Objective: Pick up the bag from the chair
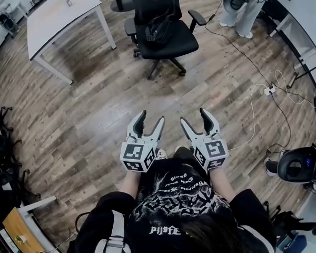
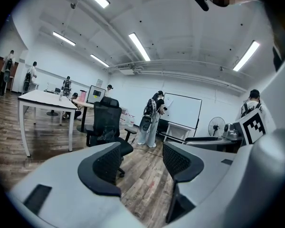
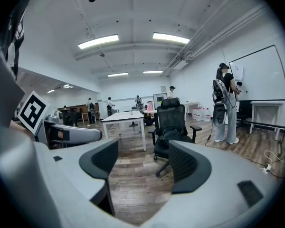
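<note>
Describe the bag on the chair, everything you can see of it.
The bag is black and soft, fabric by the look of it, and lies slumped and shapeless rather than upright. Dark straps or handles loop across its top in the head view; finer details are too small to tell. It sits toward the back of the seat of the black office chair, close against the mesh backrest. Only the chair touches it: the left gripper and right gripper are open and far from it.
</note>
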`<state>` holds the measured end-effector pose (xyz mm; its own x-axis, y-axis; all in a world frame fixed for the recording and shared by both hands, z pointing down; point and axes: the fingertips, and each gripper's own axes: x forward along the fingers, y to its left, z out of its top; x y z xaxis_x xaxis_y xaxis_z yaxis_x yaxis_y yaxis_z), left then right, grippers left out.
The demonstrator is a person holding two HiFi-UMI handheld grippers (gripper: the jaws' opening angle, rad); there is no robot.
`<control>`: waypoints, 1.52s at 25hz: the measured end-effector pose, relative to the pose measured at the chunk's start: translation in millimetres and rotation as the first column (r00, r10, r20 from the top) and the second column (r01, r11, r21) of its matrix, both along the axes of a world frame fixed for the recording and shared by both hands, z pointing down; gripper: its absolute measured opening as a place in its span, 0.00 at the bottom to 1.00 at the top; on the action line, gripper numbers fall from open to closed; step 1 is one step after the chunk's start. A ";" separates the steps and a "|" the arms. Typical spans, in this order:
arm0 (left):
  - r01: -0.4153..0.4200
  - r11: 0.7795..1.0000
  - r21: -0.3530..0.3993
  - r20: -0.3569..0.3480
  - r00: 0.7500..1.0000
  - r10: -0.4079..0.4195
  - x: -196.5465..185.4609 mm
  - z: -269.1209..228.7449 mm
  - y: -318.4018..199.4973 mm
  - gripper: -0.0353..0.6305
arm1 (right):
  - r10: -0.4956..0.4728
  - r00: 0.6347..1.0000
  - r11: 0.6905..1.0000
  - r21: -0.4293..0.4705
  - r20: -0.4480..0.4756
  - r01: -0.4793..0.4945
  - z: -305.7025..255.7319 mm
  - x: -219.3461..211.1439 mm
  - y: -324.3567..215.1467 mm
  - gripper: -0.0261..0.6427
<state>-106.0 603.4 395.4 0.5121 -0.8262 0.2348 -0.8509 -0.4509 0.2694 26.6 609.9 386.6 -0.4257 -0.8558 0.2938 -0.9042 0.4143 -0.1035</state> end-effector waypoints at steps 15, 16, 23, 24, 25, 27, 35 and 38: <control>0.072 0.997 -0.023 0.009 0.997 -0.072 -1.4 10.0 -97.6 0.47 | -0.100 0.995 0.994 -0.036 0.004 0.101 25.3 13.0 -122.7 0.55; 0.090 0.995 -0.031 0.009 0.996 -0.090 -2.8 11.0 -112.4 0.47 | -0.108 0.994 0.993 -0.036 0.006 0.109 25.8 14.7 -139.8 0.55; 0.162 0.986 -0.052 0.008 0.987 -0.161 20.2 9.6 -216.3 0.47 | -0.180 0.983 0.982 -0.059 0.028 0.181 28.8 36.1 -252.4 0.55; 0.166 0.985 -0.047 0.004 0.986 -0.166 27.4 8.2 -230.5 0.47 | -0.187 0.982 0.980 -0.058 0.029 0.188 28.2 41.9 -267.0 0.55; 0.171 0.984 -0.043 -0.003 0.985 -0.171 35.0 7.4 -244.2 0.47 | -0.192 0.981 0.979 -0.058 0.031 0.194 28.2 48.8 -281.2 0.55; 0.182 0.982 -0.042 -0.023 0.983 -0.183 51.5 8.3 -271.2 0.47 | -0.200 0.979 0.977 -0.062 0.033 0.202 30.8 65.1 -309.1 0.55; 0.223 0.973 -0.066 -0.019 0.974 -0.224 106.0 16.8 -347.9 0.47 | -0.228 0.973 0.969 -0.084 0.046 0.231 42.5 119.1 -385.0 0.54; 0.219 0.973 -0.072 0.001 0.976 -0.219 120.1 19.4 -364.0 0.47 | -0.226 0.972 0.969 -0.088 0.065 0.231 44.6 129.5 -403.0 0.54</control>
<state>14.0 239.4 414.9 0.3225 -0.8996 0.2945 -0.9248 -0.2332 0.3006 156.1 206.9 431.2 -0.6240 -0.7036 0.3401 -0.7789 0.5951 -0.1981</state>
